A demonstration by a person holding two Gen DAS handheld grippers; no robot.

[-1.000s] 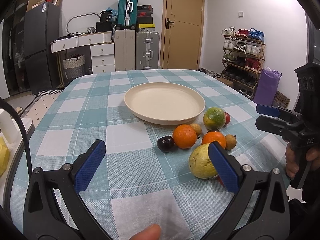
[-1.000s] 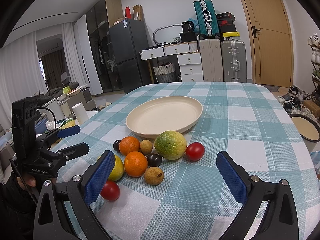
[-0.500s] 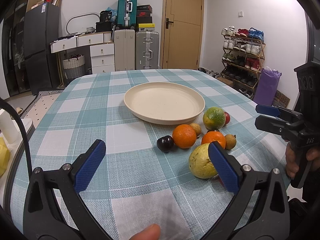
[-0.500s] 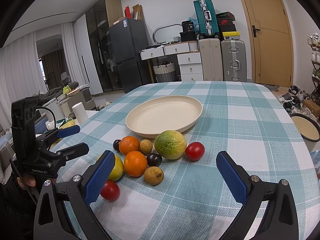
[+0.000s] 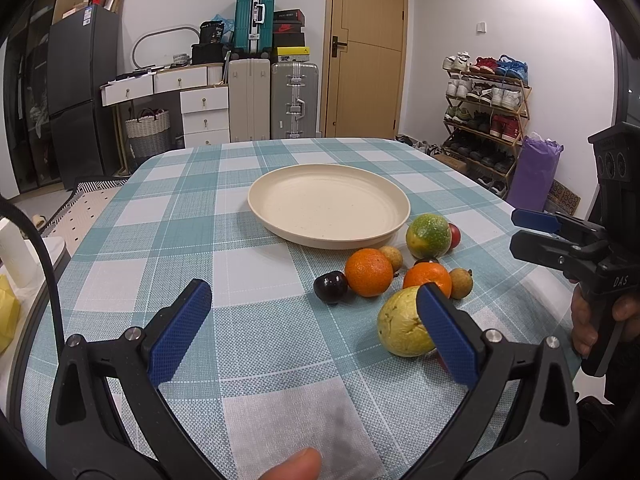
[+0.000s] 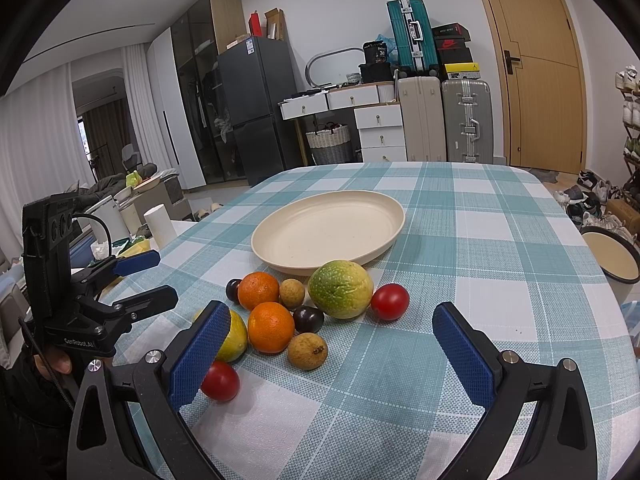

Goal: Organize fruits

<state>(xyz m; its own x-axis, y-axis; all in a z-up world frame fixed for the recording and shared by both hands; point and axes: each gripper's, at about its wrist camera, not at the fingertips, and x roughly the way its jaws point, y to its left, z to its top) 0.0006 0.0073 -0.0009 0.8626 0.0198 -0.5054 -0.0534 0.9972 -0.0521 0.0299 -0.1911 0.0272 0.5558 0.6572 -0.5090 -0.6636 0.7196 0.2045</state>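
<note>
An empty cream plate (image 5: 328,204) (image 6: 328,230) sits mid-table. Fruits cluster beside it: two oranges (image 5: 369,272) (image 6: 271,327), a green-yellow citrus (image 5: 427,236) (image 6: 340,294), a yellow fruit (image 5: 402,328) (image 6: 234,332), dark plums (image 5: 330,287) (image 6: 308,319), small brown fruits (image 6: 307,351) and red tomatoes (image 6: 390,301) (image 6: 221,381). My left gripper (image 5: 316,330) is open and empty, hovering near the yellow fruit. My right gripper (image 6: 334,354) is open and empty, just in front of the cluster.
The table has a teal checked cloth (image 5: 256,344). A cream bowl (image 6: 610,254) stands off the table's right side in the right wrist view. Suitcases (image 5: 294,100), drawers and a shoe rack (image 5: 486,100) stand beyond the table.
</note>
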